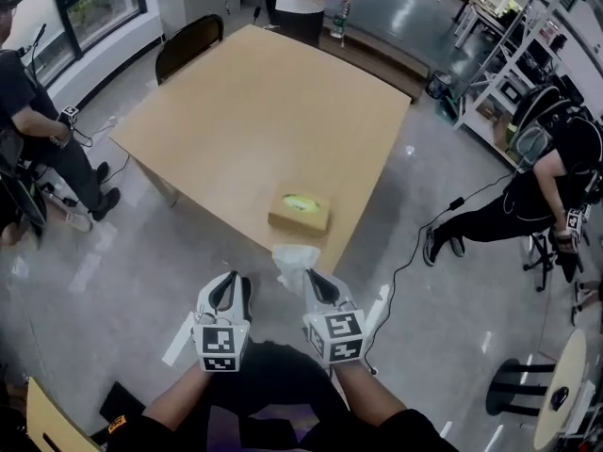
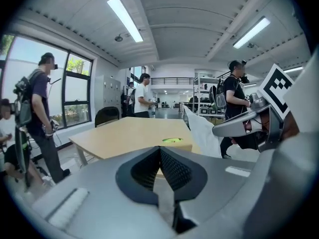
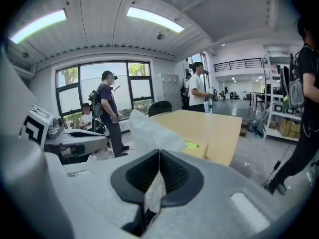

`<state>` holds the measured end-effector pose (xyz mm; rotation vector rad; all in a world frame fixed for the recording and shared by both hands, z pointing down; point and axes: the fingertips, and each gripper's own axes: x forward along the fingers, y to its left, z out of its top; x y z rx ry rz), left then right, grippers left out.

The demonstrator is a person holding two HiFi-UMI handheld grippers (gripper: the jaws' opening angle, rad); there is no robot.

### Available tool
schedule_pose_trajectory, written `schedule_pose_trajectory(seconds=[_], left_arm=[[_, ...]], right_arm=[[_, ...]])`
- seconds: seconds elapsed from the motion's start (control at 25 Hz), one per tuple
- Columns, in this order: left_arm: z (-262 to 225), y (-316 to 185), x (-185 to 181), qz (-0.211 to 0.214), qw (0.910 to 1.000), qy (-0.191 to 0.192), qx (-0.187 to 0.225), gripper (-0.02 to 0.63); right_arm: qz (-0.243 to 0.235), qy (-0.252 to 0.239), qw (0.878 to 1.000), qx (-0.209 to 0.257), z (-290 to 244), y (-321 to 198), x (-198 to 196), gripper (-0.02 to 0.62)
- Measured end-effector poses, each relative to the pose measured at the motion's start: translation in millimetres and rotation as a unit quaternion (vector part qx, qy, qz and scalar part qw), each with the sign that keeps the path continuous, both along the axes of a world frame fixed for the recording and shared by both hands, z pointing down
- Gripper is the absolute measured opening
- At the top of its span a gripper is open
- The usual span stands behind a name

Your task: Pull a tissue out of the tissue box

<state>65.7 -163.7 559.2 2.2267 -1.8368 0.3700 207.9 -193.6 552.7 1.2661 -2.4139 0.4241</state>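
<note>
Tissue (image 1: 295, 260) hangs free of the tissue box (image 1: 300, 212) — box just up-frame at the worktop (image 1: 245, 111) edge — pinched in the closed right hand-held gripper (image 1: 317, 288); left hand-held gripper (image 1: 229, 292) closed, empty, lower left.

Lay open across nearly all the table (image 1: 254, 92), blocked only by the tissue box (image 1: 300, 211) by its near corner; hemmed at far edges by a chair (image 1: 188, 43) and a person (image 1: 306, 3).

No words, numbers or brands can be read. The left gripper (image 1: 230, 288) and right gripper (image 1: 317, 282) bear only black-and-white square marker patterns. The tissue box (image 1: 299, 211) shows a green patch, no legible print.
</note>
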Motion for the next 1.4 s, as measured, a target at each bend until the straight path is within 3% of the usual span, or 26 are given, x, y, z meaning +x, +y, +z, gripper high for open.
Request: schedule_pose_trajectory(seconds=[0.12,0.28,0.52,0.88,1.08,1.4], left_arm=[[-5,24,-14,-0.042,0.9991,-0.006,-0.004,0.018],[-9,41,-22,-0.065,0.9979,-0.004,-0.004,0.018],[-26,70,-62,-0.106,0.9941,-0.004,0.022,0.018],[-34,154,-167,-0.16,0.9863,0.0,0.04,0.018],[-40,209,-230,-0.157,0.9868,0.012,0.039,0.018],[-18,224,-245,-0.092,0.9943,0.037,0.039,0.018]], right_arm=[[-0.033,-0.014,0.999,0.0,-7,14,-8,-0.002],[-0.044,-0.024,0.999,0.009,-19,32,-8,-0.002],[-0.062,-0.031,0.997,0.027,-31,52,-34,-0.002],[-0.109,-0.018,0.993,0.028,-29,110,-142,-0.002],[-0.099,-0.023,0.994,0.03,-45,173,-202,-0.002],[-0.043,-0.004,0.999,0.031,-40,220,-219,-0.002]])
